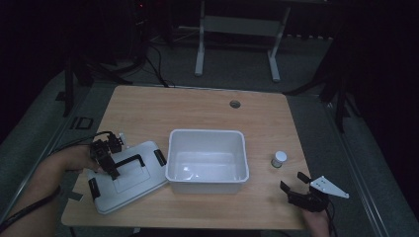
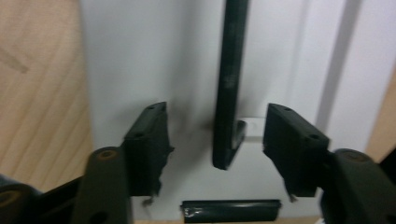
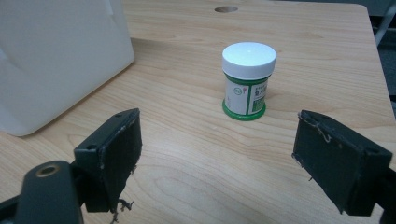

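Observation:
A white bin (image 1: 207, 160) sits mid-table, and its wall (image 3: 51, 56) shows in the right gripper view. Left of it lies a grey lid (image 1: 126, 177) with a black handle (image 1: 129, 160) and black clips. My left gripper (image 1: 109, 164) hovers over the lid, open, its jaws either side of the handle (image 2: 229, 84) without touching it. A small jar (image 1: 278, 159) with a white cap and green label stands right of the bin. My right gripper (image 1: 295, 185) is open at the front right; the jar (image 3: 247, 81) stands ahead of its jaws, apart from them.
A round cable hole (image 1: 234, 103) sits near the table's far edge. Bare wood lies behind the bin and around the jar. Beyond the table stands a white frame (image 1: 237, 39) on a dark floor. The table's front edge (image 1: 197, 224) runs close to both hands.

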{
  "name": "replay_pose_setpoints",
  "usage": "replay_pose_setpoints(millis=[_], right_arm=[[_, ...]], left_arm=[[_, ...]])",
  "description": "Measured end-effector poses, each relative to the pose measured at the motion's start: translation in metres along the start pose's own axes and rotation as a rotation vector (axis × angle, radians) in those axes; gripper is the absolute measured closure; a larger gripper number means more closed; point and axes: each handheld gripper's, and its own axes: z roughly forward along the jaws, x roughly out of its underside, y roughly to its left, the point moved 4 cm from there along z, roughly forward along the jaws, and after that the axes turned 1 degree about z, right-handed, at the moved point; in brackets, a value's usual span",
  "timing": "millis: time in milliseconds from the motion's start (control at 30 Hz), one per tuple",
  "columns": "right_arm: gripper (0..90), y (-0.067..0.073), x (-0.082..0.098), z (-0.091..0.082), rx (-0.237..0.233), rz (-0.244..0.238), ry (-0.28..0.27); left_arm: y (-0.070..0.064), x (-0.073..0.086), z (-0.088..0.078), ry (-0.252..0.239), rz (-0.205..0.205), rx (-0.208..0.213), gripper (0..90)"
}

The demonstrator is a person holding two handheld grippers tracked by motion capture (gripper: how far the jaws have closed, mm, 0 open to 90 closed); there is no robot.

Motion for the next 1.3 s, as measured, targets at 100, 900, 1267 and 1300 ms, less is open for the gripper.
replay_pose_setpoints(millis=[100, 900, 1267, 1300], right_arm=[[15.0, 0.000, 0.000, 0.000, -0.003, 0.000, 0.006], [14.8, -0.014, -0.016, 0.000, 0.058, -0.008, 0.357], [14.9, -0.020, -0.025, 0.002, 0.118, -0.012, 0.596], [14.9, -0.021, -0.025, 0.002, 0.119, -0.013, 0.610]], left_arm=[[0.001, 0.000, 0.001, -0.013, -0.010, -0.018, 29.6], [-0.003, 0.004, -0.009, -0.030, -0.033, 0.009, 27.9], [-0.009, 0.003, -0.013, -0.019, -0.005, -0.002, 28.2], [-0.010, 0.003, -0.013, -0.017, -0.005, -0.002, 28.2]])
